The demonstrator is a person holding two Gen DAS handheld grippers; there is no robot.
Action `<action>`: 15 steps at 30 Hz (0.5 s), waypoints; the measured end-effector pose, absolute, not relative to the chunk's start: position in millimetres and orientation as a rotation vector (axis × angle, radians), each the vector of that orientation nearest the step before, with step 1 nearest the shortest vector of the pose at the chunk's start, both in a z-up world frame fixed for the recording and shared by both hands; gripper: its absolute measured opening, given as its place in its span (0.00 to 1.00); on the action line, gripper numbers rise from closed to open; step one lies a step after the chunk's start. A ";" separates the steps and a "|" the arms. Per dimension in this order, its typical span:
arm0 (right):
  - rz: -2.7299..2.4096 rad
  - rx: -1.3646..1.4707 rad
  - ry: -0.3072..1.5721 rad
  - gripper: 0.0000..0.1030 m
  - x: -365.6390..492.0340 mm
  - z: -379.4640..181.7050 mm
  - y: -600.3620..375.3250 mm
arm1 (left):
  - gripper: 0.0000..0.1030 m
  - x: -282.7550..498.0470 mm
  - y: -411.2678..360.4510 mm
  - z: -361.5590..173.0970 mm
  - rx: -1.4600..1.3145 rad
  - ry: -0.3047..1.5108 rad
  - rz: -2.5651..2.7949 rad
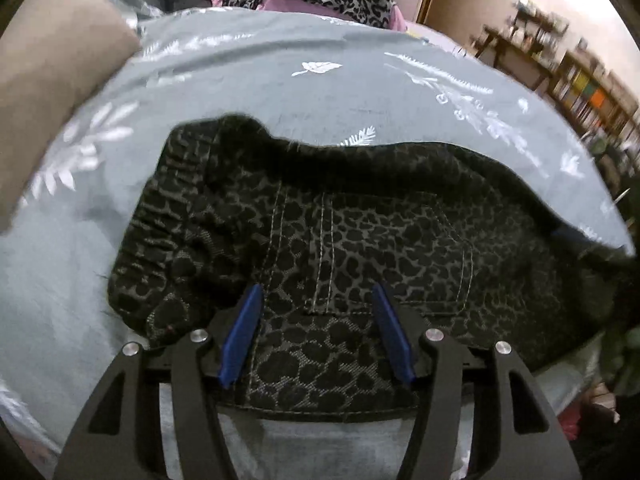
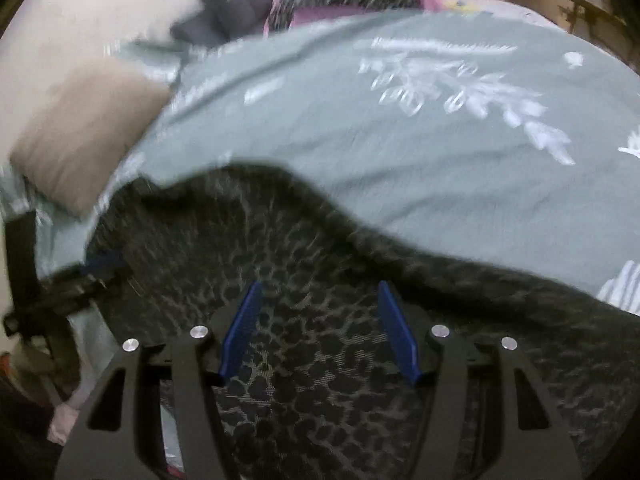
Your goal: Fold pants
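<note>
1. Left gripper: I see both blue pads apart, hanging over the leopard-print pants, nothing pinched.
2. Right gripper: jaws apart too, above the same fabric (this view is blurry).
3. Pants lie flat, doubled over, on the grey leaf-print bedsheet.
4. Tan pillow sits at the sheet's far-left edge.

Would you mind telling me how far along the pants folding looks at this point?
Done: the leopard-print pants lie doubled over on the grey leaf-print bedsheet, waistband bunched at the left. In hand: nothing; the left claw and right claw hover open above the fabric. Left: probably another fold and smoothing the lumpy far edge.
</note>
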State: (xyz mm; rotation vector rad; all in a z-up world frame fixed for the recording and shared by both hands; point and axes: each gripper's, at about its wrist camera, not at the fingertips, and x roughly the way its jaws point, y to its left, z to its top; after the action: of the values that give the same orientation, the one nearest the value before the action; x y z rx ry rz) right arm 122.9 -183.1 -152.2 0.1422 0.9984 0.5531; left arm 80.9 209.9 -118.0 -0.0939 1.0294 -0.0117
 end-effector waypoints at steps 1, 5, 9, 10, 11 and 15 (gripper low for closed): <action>0.538 0.174 0.973 0.60 122.2 -145.1 -196.7 | 0.57 83.0 203.1 -111.7 -0.087 1.020 -0.014; 0.412 0.257 0.912 0.60 112.3 -130.3 -265.0 | 0.67 88.8 160.9 -87.1 -0.034 0.953 -0.089; 0.164 0.325 0.881 0.60 90.2 -134.1 -378.2 | 0.69 98.5 95.2 -83.2 0.041 0.935 -0.236; 0.102 0.342 0.880 0.60 85.7 -136.6 -404.0 | 0.69 99.9 79.1 -85.7 0.052 0.939 -0.264; 0.039 0.364 0.882 0.60 78.8 -138.6 -430.5 | 0.69 105.8 60.6 -89.4 0.064 0.953 -0.296; -0.196 0.405 0.850 0.60 50.5 -140.1 -536.0 | 0.69 119.7 8.2 -99.7 0.096 0.984 -0.360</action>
State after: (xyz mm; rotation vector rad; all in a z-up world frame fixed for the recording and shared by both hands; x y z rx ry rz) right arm 50.5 -536.0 -140.1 0.4051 0.8502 -0.1963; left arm 119.7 8.2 -99.7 0.0956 0.9835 -0.3599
